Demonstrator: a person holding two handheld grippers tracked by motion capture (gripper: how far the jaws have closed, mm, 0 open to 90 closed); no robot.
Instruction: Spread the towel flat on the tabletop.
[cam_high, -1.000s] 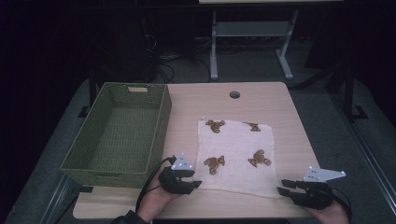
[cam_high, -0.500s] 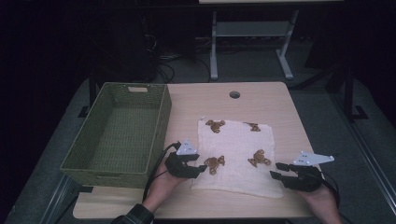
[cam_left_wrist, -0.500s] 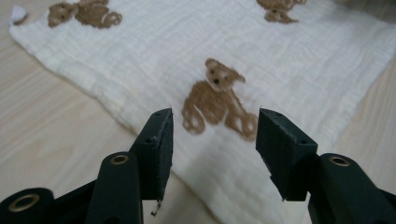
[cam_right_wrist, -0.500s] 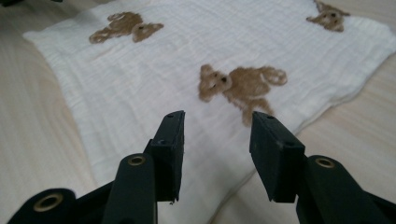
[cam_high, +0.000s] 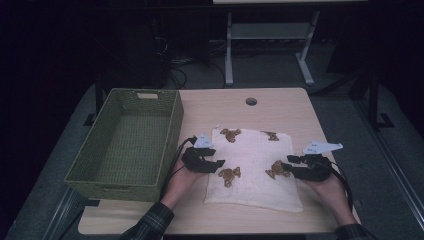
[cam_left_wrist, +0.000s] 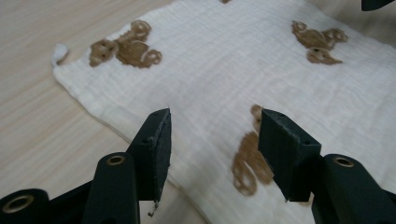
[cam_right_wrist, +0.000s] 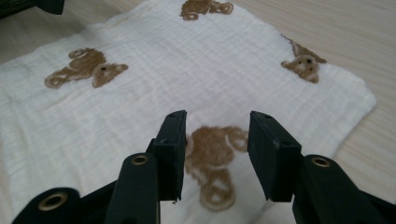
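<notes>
**Cream cloth between two open grippers**

Cream muslin cloth (cam_high: 254, 167) with brown bear prints lies flat on the table (cam_high: 280, 107), just right of a green woven basket (cam_high: 127, 142).

From the high view, the left gripper (cam_high: 216, 164) sits at the cloth's 9 o'clock edge and the right gripper (cam_high: 289, 166) at 3 o'clock; jaw gaps are hard to judge there.

The left gripper view settles it: jaws parted, low over the cloth edge, a bear (cam_left_wrist: 250, 154) between them. The right gripper view shows parted jaws too, straddling another bear (cam_right_wrist: 212, 161), holding nothing. It also reveals a bear face (cam_right_wrist: 303, 65) near the corner.
</notes>
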